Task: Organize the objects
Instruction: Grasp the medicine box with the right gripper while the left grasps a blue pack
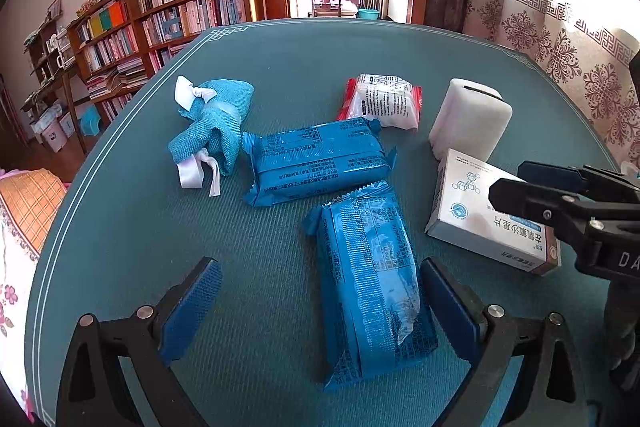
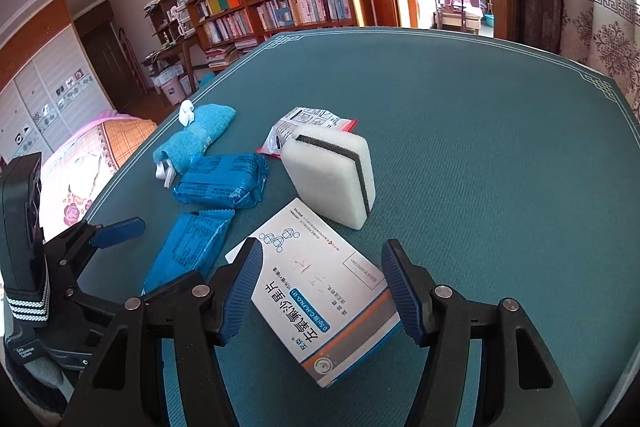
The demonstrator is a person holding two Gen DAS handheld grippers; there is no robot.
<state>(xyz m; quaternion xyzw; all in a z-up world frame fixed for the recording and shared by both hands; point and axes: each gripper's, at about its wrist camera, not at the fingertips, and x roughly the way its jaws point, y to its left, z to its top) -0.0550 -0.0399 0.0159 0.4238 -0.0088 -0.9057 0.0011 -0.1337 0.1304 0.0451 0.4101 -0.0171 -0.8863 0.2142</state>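
- Left wrist view: the left gripper (image 1: pixel 320 301) stands released, its blue pads wide apart over the teal table (image 1: pixel 120 227). The near blue packet (image 1: pixel 372 287) lies lengthwise between the pads; the right pad is just beside its edge, the left pad well clear.
- A second blue packet (image 1: pixel 316 159) lies crosswise just beyond it, the two nearly touching at the crimped ends.
- A blue mesh pouch (image 1: pixel 212 127) with white ribbon sits to the left of that packet; a red-and-white packet (image 1: pixel 384 101) lies farther back.
- A white sponge block (image 1: pixel 470 121) stands upright to the right, with a white medicine box (image 1: pixel 472 203) resting in front of it. The right gripper (image 1: pixel 516 183) reaches in from the right edge, over the box.
- Right wrist view: the right gripper (image 2: pixel 322 289) is released, its pads to either side of the medicine box (image 2: pixel 320 291), which lies flat on the table (image 2: pixel 500 167); neither pad presses on it.
- The sponge block (image 2: pixel 332 179) stands just beyond the box, a dark strip running across it. The red-and-white packet (image 2: pixel 304 125) lies behind it.
- Both blue packets (image 2: pixel 220 183) (image 2: pixel 188 251) and the mesh pouch (image 2: pixel 192 139) lie to the left; the left gripper (image 2: pixel 116 227) shows at the left edge.
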